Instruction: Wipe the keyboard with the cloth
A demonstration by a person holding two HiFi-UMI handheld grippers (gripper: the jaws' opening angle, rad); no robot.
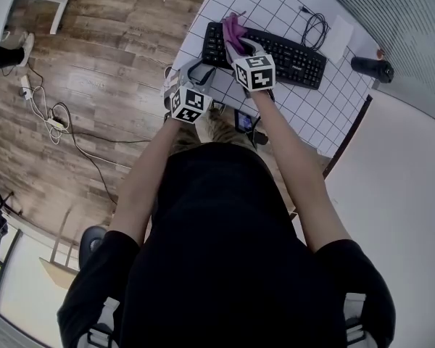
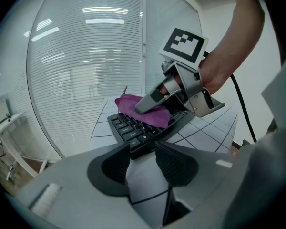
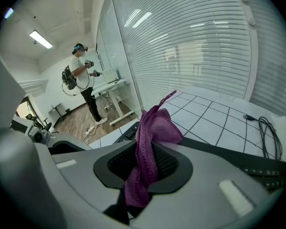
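Right claw (image 3: 144,162): clamped on the purple cloth (image 3: 155,128), which lies bunched on the left end of the black keyboard (image 1: 290,58).
Left claw (image 2: 143,162): jaws apart, nothing between them, just off that end above the gridded bench (image 1: 275,2).
Step in hand: wiping. Press lightly and drag the cloth along the key rows toward the other end. Steady the keyboard with your left claw if it slides.
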